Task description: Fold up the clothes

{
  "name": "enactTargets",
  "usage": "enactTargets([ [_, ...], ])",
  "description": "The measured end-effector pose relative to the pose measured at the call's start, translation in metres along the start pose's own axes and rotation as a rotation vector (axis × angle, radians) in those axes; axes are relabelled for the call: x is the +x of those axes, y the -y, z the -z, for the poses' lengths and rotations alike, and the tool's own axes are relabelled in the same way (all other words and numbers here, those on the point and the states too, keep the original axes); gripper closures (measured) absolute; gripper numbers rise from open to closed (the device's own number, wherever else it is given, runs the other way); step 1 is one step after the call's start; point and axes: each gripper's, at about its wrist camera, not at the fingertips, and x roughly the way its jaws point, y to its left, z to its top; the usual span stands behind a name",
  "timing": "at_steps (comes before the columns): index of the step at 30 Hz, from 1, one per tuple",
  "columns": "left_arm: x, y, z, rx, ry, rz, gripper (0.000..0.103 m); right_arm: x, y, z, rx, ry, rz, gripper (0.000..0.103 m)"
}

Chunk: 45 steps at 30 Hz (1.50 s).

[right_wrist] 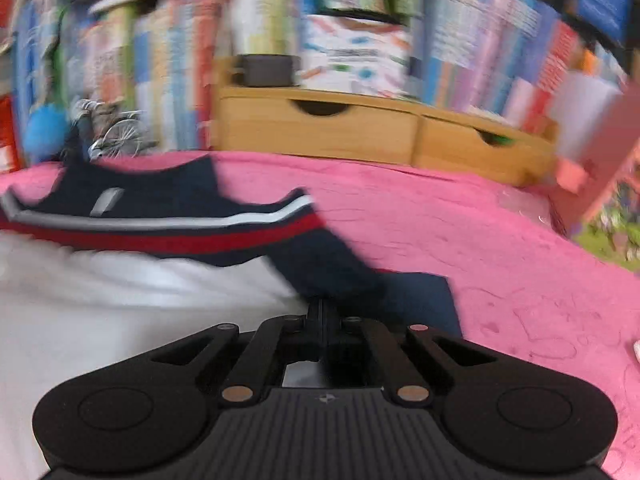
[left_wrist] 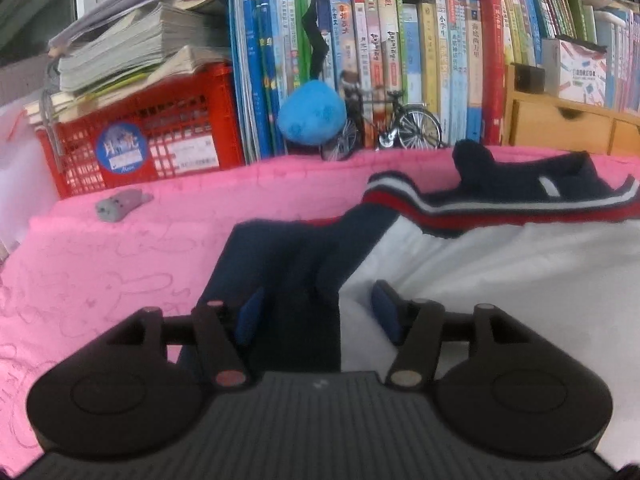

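Left gripper [left_wrist: 318,314]: jaws wide apart, straddling navy left sleeve [left_wrist: 288,280], nothing clamped. Right gripper [right_wrist: 322,308]: jaws closed on navy right sleeve [right_wrist: 332,268], probably to carry it inward. Polo shirt [right_wrist: 132,292]: spread flat on pink quilt [right_wrist: 460,220], collar far.

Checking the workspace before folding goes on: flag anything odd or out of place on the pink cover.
One stray item: a small grey toy lies alone on the pink cover, near the red crate and apart from the shirt. The shirt's navy sleeve runs between the left claw's open fingers. Nothing looks spilled or damaged.
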Motion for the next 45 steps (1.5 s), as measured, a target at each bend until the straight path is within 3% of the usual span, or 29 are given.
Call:
enactTargets([
  [1, 0.001, 0.000, -0.001, 0.002, 0.000, -0.002, 0.041, 0.003, 0.009, -0.002, 0.041, -0.004, -0.012, 0.103],
  [4, 0.001, 0.001, -0.002, 0.004, -0.001, -0.003, 0.041, -0.001, 0.011, -0.007, 0.075, 0.004, 0.062, 0.103],
  [7, 0.001, 0.001, -0.003, 0.004, -0.001, -0.005, 0.041, -0.028, -0.002, -0.008, 0.069, 0.081, 0.071, 0.092],
  [9, 0.001, 0.002, -0.003, 0.010, 0.000, -0.009, 0.041, -0.040, -0.014, -0.010, 0.061, 0.112, -0.040, 0.090],
  [17, 0.001, 0.003, -0.003, 0.019, 0.001, -0.015, 0.040, -0.001, -0.088, -0.021, -0.081, -0.046, -0.304, 0.086],
  [18, 0.001, 0.002, -0.003, 0.016, -0.001, -0.012, 0.040, 0.004, -0.095, -0.023, -0.081, -0.061, -0.327, 0.089],
  [20, 0.002, 0.001, -0.003, 0.007, -0.003, -0.010, 0.038, 0.012, -0.089, -0.029, 0.036, -0.051, -0.298, 0.090],
  [22, 0.002, -0.001, -0.003, -0.001, -0.006, -0.008, 0.037, -0.012, -0.091, -0.012, 0.036, -0.031, -0.296, 0.084],
  [25, 0.002, -0.001, -0.003, -0.007, -0.007, -0.005, 0.037, -0.047, -0.095, 0.015, 0.036, -0.002, -0.293, 0.062],
  [30, 0.001, 0.001, -0.004, 0.000, -0.006, -0.012, 0.037, -0.107, -0.102, 0.058, 0.036, 0.047, -0.287, 0.053],
  [32, 0.001, 0.002, -0.004, 0.005, -0.004, -0.018, 0.037, -0.131, -0.104, 0.076, 0.035, 0.067, -0.285, 0.035],
  [35, 0.000, 0.007, -0.004, 0.029, 0.002, -0.038, 0.037, -0.164, -0.108, 0.101, 0.035, 0.093, -0.278, 0.036],
  [39, -0.005, 0.005, -0.004, 0.022, 0.010, -0.017, 0.037, -0.161, -0.119, 0.123, 0.019, 0.082, -0.214, 0.040],
  [43, -0.031, -0.004, -0.005, -0.016, 0.025, 0.085, 0.037, -0.164, -0.120, 0.132, 0.022, 0.092, -0.222, 0.039],
  [45, -0.055, -0.007, -0.008, -0.018, 0.048, 0.192, 0.037, -0.163, -0.117, 0.132, 0.049, 0.093, -0.236, 0.048],
])
